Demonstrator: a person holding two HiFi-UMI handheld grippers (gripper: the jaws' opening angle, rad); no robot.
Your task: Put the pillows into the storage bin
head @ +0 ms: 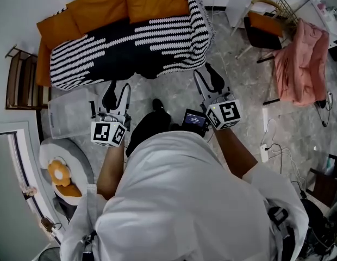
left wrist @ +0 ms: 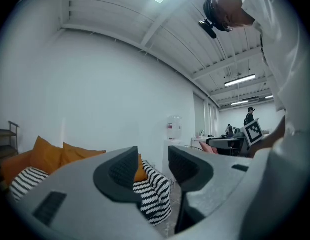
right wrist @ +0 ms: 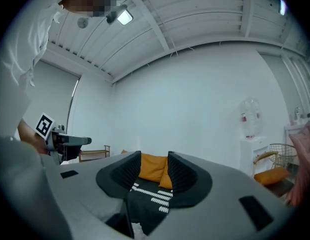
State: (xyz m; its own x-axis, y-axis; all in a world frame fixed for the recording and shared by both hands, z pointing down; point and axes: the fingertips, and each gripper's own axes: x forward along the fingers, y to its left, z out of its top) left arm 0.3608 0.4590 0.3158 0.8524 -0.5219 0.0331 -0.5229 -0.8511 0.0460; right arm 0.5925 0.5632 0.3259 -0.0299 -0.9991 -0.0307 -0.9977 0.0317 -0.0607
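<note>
Pillows: orange, standing in a row against the back of the sofa, ahead of both grippers and well apart from either. In the right gripper view they show far off, framed between the jaws. In the left gripper view they lie ahead and to the left.

Left gripper: released, jaws apart, nothing between them. Right gripper: released, jaws apart, nothing held. Both point level toward the sofa.

Storage bin: clear plastic, on the floor just to the left of the left gripper.

Handling (judged from appearance):
- The pillows look soft, light and bulky. Expect them to compress and sag in a grasp.
- The fabric cover should give good friction. Nothing appears fragile.
- Take hold at an upper corner or along the top edge, where the filling thins enough for the jaws to close over it. The middle of a face is probably too thick.
- One gripper at each upper corner should limit swinging and help the pillow clear the storage bin wall.
</note>
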